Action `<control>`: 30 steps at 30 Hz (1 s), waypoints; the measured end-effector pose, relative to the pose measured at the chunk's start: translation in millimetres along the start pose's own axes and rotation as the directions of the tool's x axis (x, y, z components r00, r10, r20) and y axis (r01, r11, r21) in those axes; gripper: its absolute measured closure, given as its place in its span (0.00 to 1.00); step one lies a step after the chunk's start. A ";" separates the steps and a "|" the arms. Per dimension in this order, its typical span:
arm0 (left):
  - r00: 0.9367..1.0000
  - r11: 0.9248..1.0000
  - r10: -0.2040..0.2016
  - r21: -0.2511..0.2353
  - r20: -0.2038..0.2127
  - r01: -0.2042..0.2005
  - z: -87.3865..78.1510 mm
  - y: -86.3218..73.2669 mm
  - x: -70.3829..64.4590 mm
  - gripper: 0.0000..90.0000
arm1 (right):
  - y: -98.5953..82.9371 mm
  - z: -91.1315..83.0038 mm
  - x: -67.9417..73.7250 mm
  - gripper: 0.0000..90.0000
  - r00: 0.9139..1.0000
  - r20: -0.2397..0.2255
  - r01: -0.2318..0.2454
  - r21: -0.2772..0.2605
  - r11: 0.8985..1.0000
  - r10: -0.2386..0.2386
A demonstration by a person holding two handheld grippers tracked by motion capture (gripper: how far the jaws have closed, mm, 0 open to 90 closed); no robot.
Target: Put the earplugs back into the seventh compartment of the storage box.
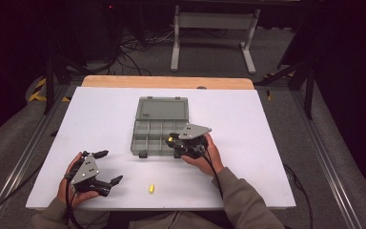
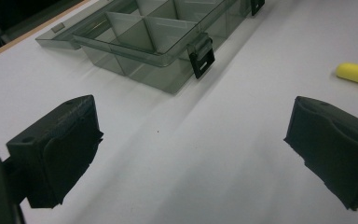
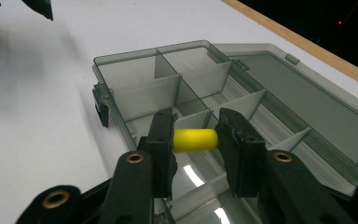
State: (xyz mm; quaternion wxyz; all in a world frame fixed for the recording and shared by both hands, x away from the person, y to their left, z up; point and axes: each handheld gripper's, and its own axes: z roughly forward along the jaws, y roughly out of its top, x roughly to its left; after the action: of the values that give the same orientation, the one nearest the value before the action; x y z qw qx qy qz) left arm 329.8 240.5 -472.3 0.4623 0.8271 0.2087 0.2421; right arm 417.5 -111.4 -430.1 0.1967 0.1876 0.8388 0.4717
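A clear grey compartment box (image 1: 145, 138) lies open in the middle of the white table, its lid (image 1: 162, 109) folded back flat. My right gripper (image 1: 173, 140) hovers over the box's front right compartments, shut on a yellow foam earplug (image 3: 195, 139) held end to end between its pads. A second yellow earplug (image 1: 151, 188) lies on the table near the front edge; it also lies at the upper right of the left gripper view as the earplug (image 2: 357, 73). My left gripper (image 1: 108, 167) rests at the front left, jaws wide open with nothing between them.
The box (image 2: 154, 38) has black latches (image 2: 202, 57) on its front wall and several empty compartments (image 3: 140, 77). A wooden strip (image 1: 167, 82) runs along the table's far edge. White tabletop (image 1: 267, 143) spreads to the right of the box.
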 end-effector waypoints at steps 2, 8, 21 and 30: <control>1.000 1.000 -0.001 0.000 0.000 0.001 -0.1 0.0 -0.1 0.04 | -0.2 0.3 0.1 0.74 1.000 -0.002 0.001 0.002 1.000 -0.001; 1.000 1.000 0.001 0.000 0.001 -0.001 0.0 0.0 0.1 0.04 | -0.2 0.1 -0.1 0.72 1.000 0.002 -0.002 0.002 1.000 0.002; 1.000 1.000 0.005 -0.001 -0.002 -0.005 0.5 0.6 -1.0 0.04 | 4.3 -7.6 2.8 0.58 1.000 0.023 0.008 -0.024 1.000 -0.007; 1.000 1.000 0.001 -0.001 0.000 -0.001 0.5 0.2 -2.3 0.04 | 11.3 -20.3 8.0 0.43 0.999 0.037 0.005 -0.066 0.998 -0.002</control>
State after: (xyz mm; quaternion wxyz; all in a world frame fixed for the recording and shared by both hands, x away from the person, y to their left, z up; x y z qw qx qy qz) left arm 328.3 238.8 -472.8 0.4626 0.8271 0.2082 0.2421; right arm 401.8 -116.5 -411.8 0.2190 0.1882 0.8193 0.4953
